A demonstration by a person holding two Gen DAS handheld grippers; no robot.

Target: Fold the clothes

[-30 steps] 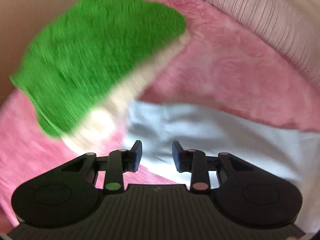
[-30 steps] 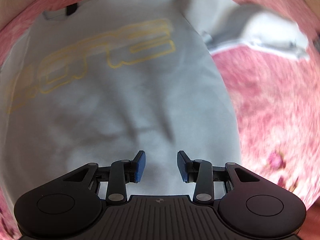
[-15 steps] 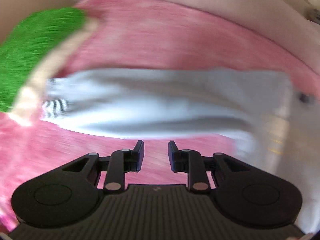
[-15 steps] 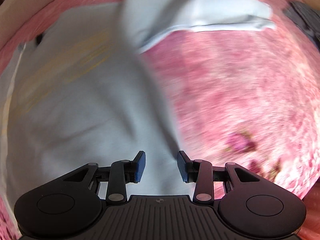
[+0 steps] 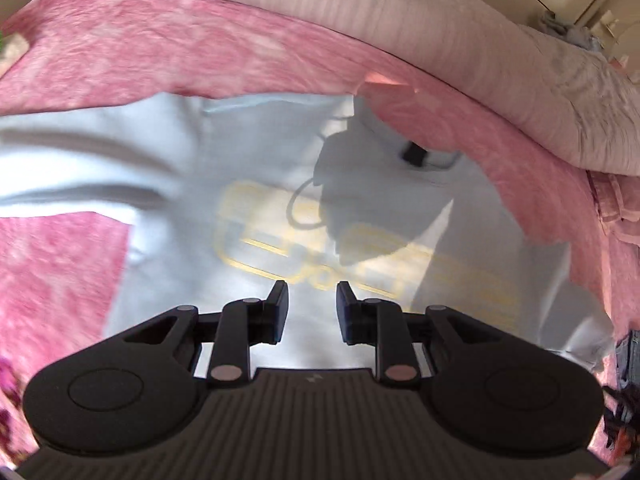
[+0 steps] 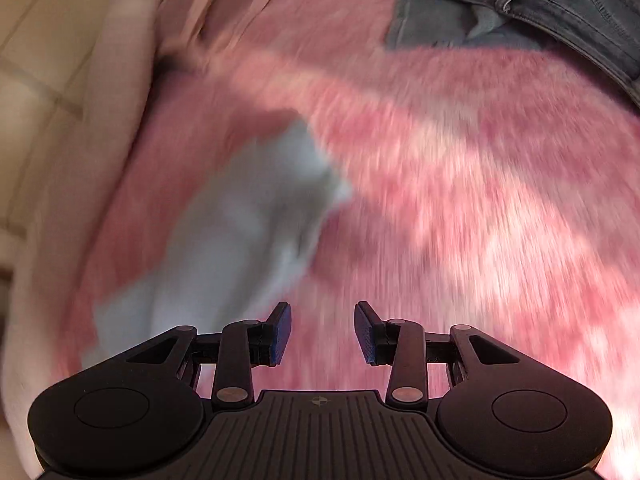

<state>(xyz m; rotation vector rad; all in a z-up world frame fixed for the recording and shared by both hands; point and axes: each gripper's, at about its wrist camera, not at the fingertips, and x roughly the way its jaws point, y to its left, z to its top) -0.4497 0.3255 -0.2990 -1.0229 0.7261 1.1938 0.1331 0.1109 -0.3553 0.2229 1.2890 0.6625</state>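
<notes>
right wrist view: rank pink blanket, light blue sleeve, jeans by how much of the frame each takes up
1. pink blanket: fills most of the view.
2. light blue sleeve: blurred patch at centre left.
3. jeans: only a corner at top right, cut off by the frame; they also lie farther away, so true size is unsure.

A fluffy pink blanket [image 5: 168,56] covers the bed. A pale blue T-shirt [image 5: 256,168] with yellow outlined lettering lies spread flat on it, one sleeve reaching sideways. Blue denim jeans [image 6: 540,4] lie on the blanket well apart, and a pale ribbed cover [image 5: 400,12] borders its far edge.
</notes>
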